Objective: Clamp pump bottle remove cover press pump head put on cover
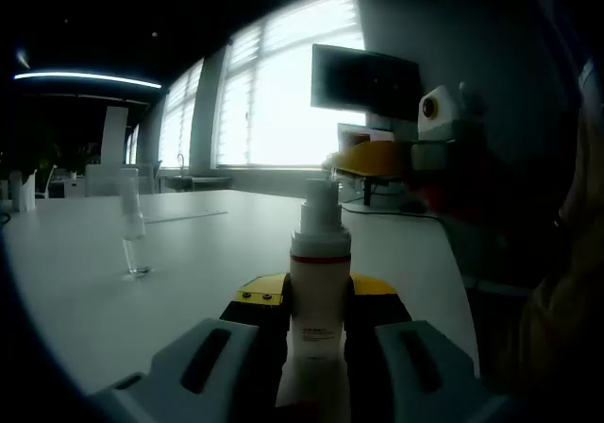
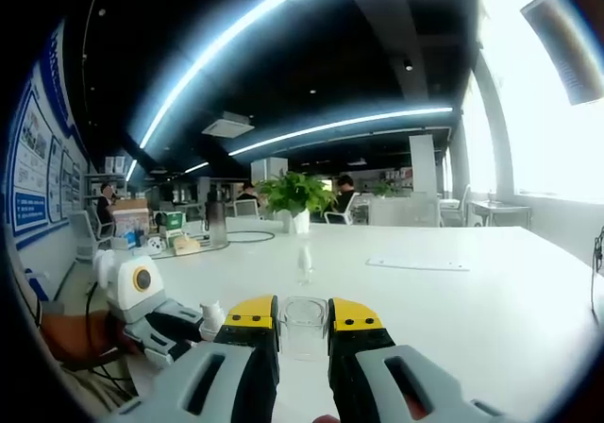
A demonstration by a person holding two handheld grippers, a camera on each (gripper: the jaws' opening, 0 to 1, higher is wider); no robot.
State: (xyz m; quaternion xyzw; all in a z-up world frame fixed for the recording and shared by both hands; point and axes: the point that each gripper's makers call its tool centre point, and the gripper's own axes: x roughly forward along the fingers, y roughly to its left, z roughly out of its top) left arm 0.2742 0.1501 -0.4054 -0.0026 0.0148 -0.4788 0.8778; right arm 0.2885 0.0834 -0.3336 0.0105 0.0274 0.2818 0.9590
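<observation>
The white surface (image 1: 85, 281) is seen at 9 o'clock. The pump bottle (image 1: 319, 291) is clamped upright at 6 o'clock by the left gripper (image 1: 316, 305). The clear cover (image 2: 304, 327) (transparent) is pinched in the right gripper (image 2: 303, 324) fingers (image 2: 247, 324).

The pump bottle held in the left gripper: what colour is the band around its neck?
Red, on a white pump bottle; the left gripper view shows the band best.

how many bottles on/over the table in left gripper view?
2: the pump bottle clamped in the left gripper, and a small clear bottle standing on the table, left.
</observation>
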